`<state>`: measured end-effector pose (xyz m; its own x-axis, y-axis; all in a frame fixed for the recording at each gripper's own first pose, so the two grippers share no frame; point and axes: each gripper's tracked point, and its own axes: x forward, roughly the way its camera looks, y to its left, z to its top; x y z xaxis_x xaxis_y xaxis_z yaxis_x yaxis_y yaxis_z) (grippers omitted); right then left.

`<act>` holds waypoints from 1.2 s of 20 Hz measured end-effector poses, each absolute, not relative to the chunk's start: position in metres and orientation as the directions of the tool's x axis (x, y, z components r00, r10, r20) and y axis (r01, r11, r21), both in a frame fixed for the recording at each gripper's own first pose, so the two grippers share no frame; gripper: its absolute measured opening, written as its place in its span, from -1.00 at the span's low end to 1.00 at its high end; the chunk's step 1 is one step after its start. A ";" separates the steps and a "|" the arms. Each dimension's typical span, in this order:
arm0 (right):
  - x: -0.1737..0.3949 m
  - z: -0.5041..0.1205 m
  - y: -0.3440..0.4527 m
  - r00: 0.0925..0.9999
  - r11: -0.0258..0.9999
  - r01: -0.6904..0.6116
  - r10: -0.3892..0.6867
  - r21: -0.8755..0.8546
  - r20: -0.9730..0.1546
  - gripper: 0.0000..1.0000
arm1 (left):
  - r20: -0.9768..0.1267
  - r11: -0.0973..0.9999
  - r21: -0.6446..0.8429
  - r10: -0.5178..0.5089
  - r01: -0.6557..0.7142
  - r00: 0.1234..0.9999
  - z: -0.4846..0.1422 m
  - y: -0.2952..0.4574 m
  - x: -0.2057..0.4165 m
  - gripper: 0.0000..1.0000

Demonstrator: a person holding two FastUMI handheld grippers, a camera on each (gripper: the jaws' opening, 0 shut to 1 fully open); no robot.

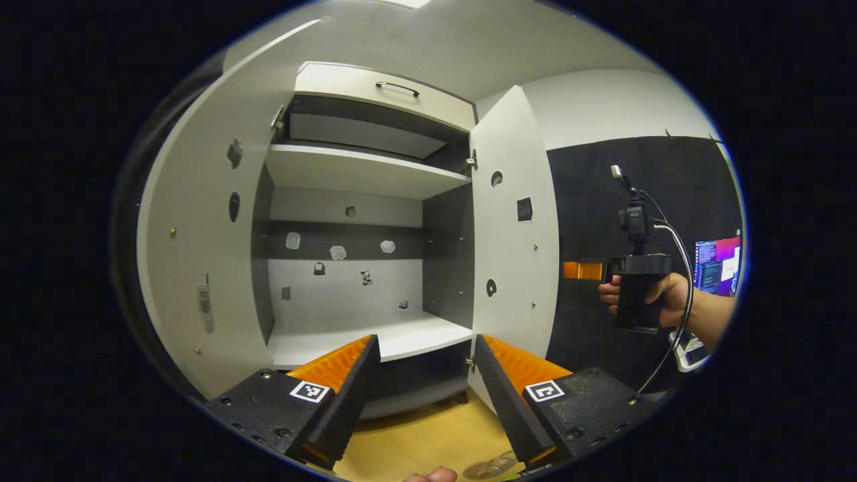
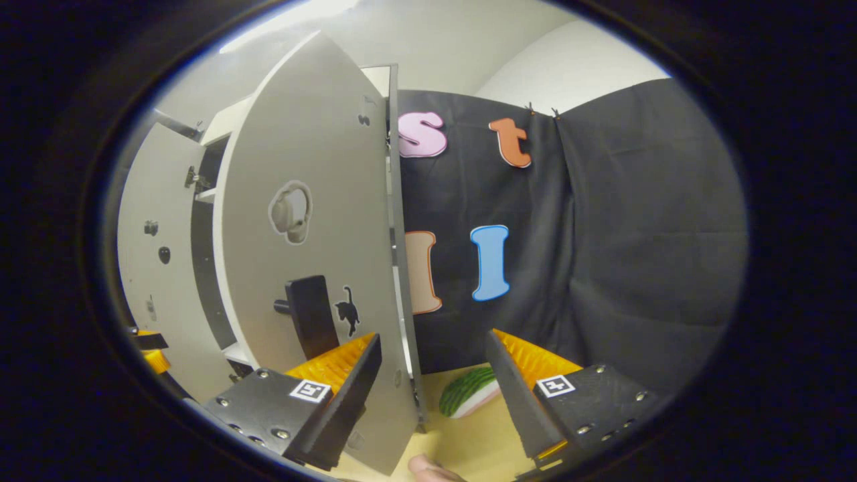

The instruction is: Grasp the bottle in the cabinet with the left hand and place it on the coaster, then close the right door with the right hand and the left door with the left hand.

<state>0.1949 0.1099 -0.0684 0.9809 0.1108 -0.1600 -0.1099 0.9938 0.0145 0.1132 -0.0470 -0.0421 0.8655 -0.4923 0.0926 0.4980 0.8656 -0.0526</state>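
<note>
The white cabinet (image 1: 361,174) stands with both doors swung wide, and its shelves hold no bottle. At the bottom edge of the left gripper view, a clear bottle (image 1: 501,462) seems to rest on a round coaster (image 1: 477,471). My left gripper (image 1: 426,343) is open in front of the lower shelf with nothing between its fingers. A hand holds my right gripper (image 1: 581,270) beyond the right door (image 1: 512,227). In the right gripper view, my right gripper (image 2: 434,338) is open with the free edge of the right door (image 2: 402,321) between its fingers, just right of the black handle (image 2: 309,325).
The left door (image 1: 201,254) stands open at the left. Small stickers dot the cabinet's back wall and doors. A watermelon-slice toy (image 2: 469,391) lies on the wooden tabletop (image 1: 428,435) behind the right door. A lit screen (image 1: 718,264) shows at the far right.
</note>
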 end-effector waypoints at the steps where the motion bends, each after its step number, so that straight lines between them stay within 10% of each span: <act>1: 0.194 -0.067 0.110 0.983 0.995 -0.099 0.097 -0.001 -0.157 0.92 | 0.092 0.856 -0.062 -0.508 0.514 0.857 -0.042 -0.052 0.111 0.82; 13: 0.179 -0.082 0.164 0.974 0.988 -0.156 0.154 0.001 -0.164 0.94 | -0.004 0.945 -0.071 -0.320 0.318 0.948 -0.058 0.002 0.037 0.82; 24: 0.033 -0.088 0.160 0.941 0.958 -0.286 0.277 -0.018 -0.197 0.87 | -0.055 0.998 -0.038 -0.051 0.049 0.997 -0.069 0.127 -0.040 0.82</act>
<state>0.0325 0.1598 -0.0883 0.9406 0.2768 -0.1966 -0.2857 0.9581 -0.0183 -0.0396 0.1274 -0.0694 0.9972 -0.0509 -0.0553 0.0488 0.9981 -0.0376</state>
